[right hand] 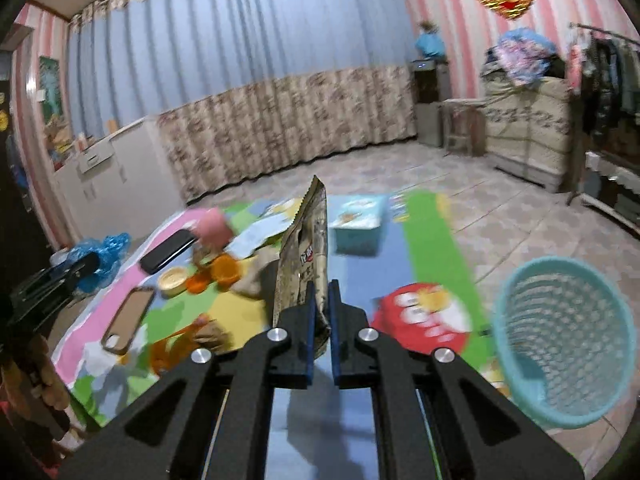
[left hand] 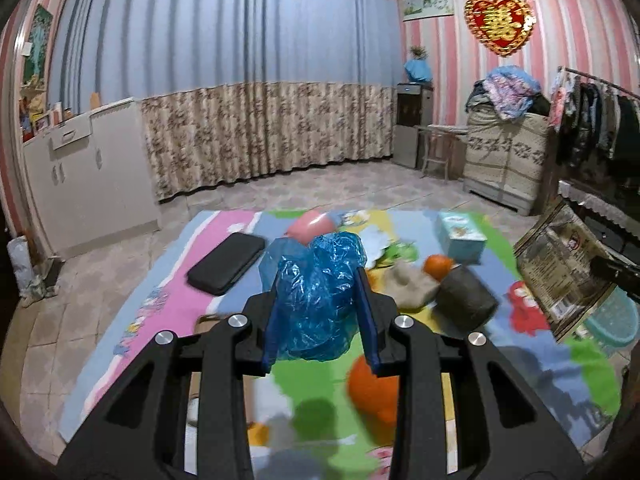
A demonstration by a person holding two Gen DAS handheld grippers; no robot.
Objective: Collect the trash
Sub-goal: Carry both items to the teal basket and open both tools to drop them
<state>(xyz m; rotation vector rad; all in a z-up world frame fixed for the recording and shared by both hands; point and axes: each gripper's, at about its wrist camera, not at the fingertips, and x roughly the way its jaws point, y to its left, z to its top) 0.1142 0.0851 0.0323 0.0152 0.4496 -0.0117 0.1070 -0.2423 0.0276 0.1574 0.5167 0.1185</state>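
Note:
My left gripper is shut on a crumpled blue plastic bag and holds it above the colourful play mat. The bag also shows at the left of the right wrist view. My right gripper is shut on a brown snack wrapper, which stands upright between the fingers. The wrapper shows at the right of the left wrist view. A teal mesh basket stands on the floor to the right of the mat, also visible in the left wrist view.
On the mat lie a black case, a pink cup, a teal box, oranges, a dark roll, a phone case and a small bowl. White cabinets stand left, a clothes rack right.

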